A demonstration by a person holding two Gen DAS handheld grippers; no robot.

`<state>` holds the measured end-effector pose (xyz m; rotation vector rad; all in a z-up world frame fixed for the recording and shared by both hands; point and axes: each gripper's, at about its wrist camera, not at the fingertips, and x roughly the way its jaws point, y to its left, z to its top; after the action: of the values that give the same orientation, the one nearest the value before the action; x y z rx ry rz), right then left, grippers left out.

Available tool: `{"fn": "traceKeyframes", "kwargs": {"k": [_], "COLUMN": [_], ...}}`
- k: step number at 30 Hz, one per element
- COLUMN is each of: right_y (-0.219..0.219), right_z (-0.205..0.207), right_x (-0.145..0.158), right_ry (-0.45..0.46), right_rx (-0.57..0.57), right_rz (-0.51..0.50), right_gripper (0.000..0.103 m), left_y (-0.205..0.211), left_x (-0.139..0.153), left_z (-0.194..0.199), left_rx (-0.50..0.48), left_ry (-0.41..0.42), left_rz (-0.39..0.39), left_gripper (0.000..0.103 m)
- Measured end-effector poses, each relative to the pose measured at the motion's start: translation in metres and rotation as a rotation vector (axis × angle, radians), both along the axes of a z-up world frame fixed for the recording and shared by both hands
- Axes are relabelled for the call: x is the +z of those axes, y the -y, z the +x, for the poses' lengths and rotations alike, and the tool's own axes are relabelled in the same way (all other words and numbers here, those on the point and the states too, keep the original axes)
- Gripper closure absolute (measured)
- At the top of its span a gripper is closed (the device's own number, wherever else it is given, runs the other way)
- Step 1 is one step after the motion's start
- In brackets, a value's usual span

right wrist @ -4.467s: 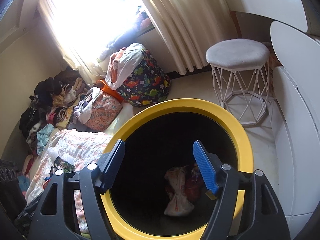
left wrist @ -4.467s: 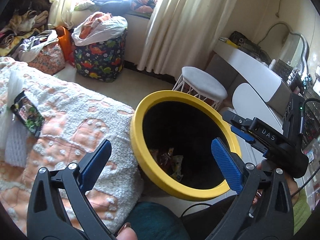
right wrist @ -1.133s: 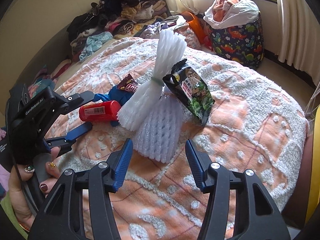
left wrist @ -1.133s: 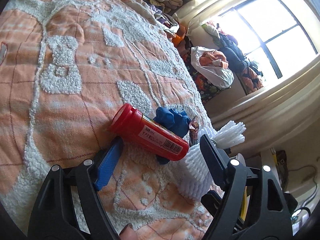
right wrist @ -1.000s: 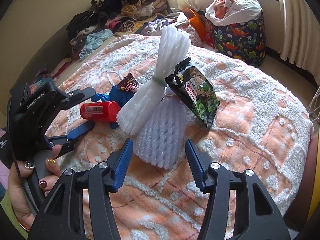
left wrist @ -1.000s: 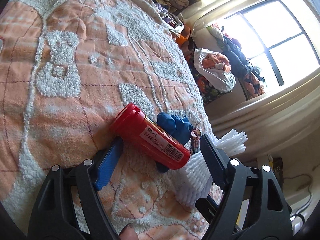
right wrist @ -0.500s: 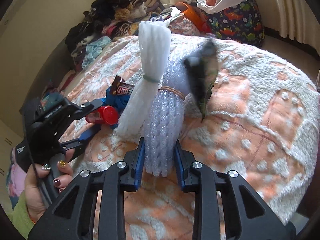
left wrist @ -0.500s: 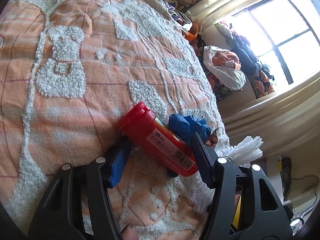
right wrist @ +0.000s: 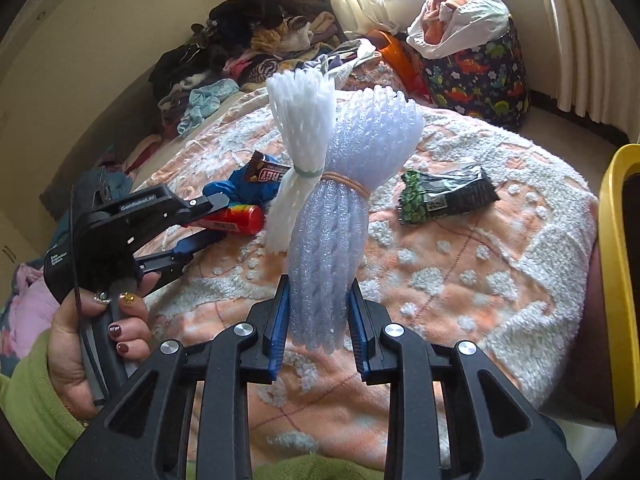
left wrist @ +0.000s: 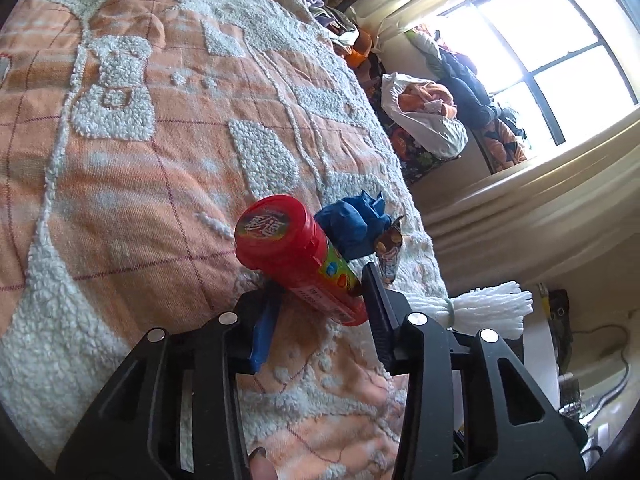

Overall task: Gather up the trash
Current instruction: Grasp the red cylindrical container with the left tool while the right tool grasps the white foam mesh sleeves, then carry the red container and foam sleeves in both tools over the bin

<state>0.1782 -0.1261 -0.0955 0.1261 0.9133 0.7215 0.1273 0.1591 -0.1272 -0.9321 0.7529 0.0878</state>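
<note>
On the orange-and-white bedspread (left wrist: 140, 200), a red plastic tube (left wrist: 296, 252) sits between the fingers of my left gripper (left wrist: 320, 292). The jaws are closing, the pads press its lower end, and its cap tips up. A crumpled blue wrapper (left wrist: 352, 224) and a brown candy wrapper (left wrist: 388, 256) lie just behind it. My right gripper (right wrist: 318, 312) is shut on the base of a white foam-net bundle (right wrist: 332, 216) that stands upright, with a whiter tied bundle against it. A green-and-black snack bag (right wrist: 444, 196) lies flat to the right.
The yellow bin rim (right wrist: 618, 280) shows at the right edge, beside the bed. A dinosaur-print bag (right wrist: 480, 68) stuffed with laundry stands by the curtains. Piled clothes (right wrist: 240, 52) line the far side of the bed. A hand in a green sleeve (right wrist: 80, 328) holds the left gripper.
The right jaws closed on the foam bundle and stood it upright; the snack bag slid off onto the bedspread. The left jaws narrowed around the red tube, whose cap tipped up.
</note>
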Motion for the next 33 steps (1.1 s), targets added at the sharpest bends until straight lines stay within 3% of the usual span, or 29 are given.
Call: {"fn": "traceKeyframes", "kwargs": {"k": [6, 18, 33], "right_y": [0.017, 0.049, 0.087], "right_z": [-0.005, -0.010, -0.017], "right_x": [0.009, 0.020, 0.041], "right_ry": [0.039, 0.091, 0.135], "right_rx": [-0.026, -0.072, -0.130], "right_rz": [-0.008, -0.016, 0.009], "right_gripper": [0.077, 0.077, 0.077], "left_y": [0.018, 0.059, 0.112], "left_x": [0.008, 0.054, 0.085], "left_z": [-0.005, -0.012, -0.008], "left_rx": [-0.067, -0.176, -0.294], "left_ry": [0.019, 0.141, 0.222], "left_rz": [0.031, 0.196, 0.275], "left_gripper": [0.075, 0.076, 0.076]}}
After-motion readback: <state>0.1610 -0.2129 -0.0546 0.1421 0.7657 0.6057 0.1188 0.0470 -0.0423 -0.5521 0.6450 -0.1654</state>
